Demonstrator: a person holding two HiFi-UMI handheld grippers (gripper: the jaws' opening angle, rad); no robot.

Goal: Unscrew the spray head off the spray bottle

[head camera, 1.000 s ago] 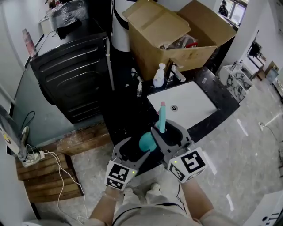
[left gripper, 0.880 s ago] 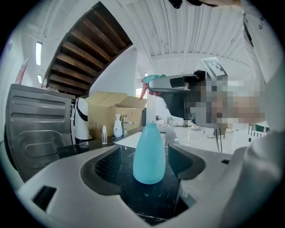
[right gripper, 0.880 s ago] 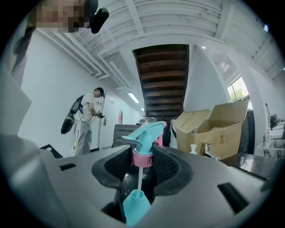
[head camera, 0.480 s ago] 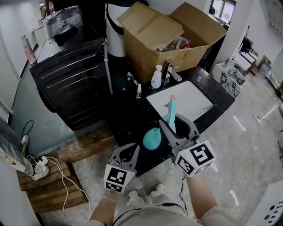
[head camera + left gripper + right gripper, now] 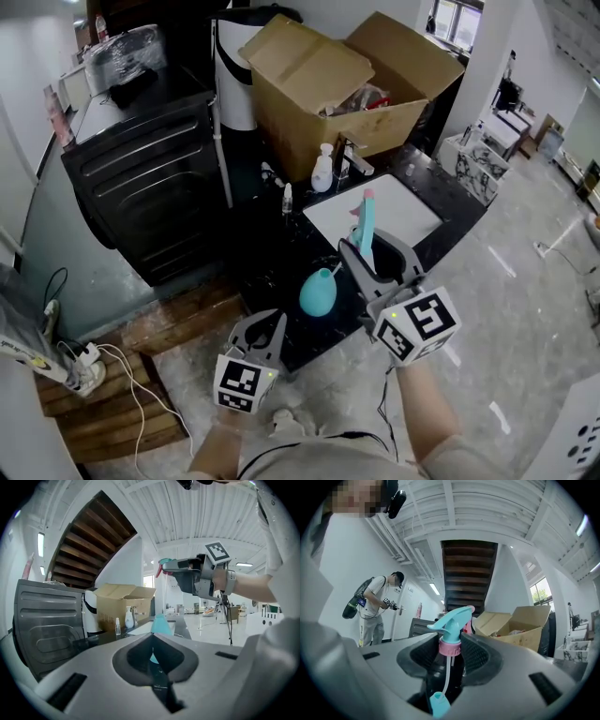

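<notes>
Spray head (image 5: 452, 620) is gripped at its pink ring in the jaws of the right gripper (image 5: 377, 262), and its thin tube is left hanging. The left gripper (image 5: 265, 326) jaws are shut on nothing. The blue bottle (image 5: 319, 292) is stood apart on the black surface (image 5: 272, 253), near the white sink (image 5: 389, 211).

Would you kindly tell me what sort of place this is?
Probably a laundry or utility corner: a white sink set in a black countertop, a dark front-loading machine beside it, and an open cardboard box behind.
</notes>
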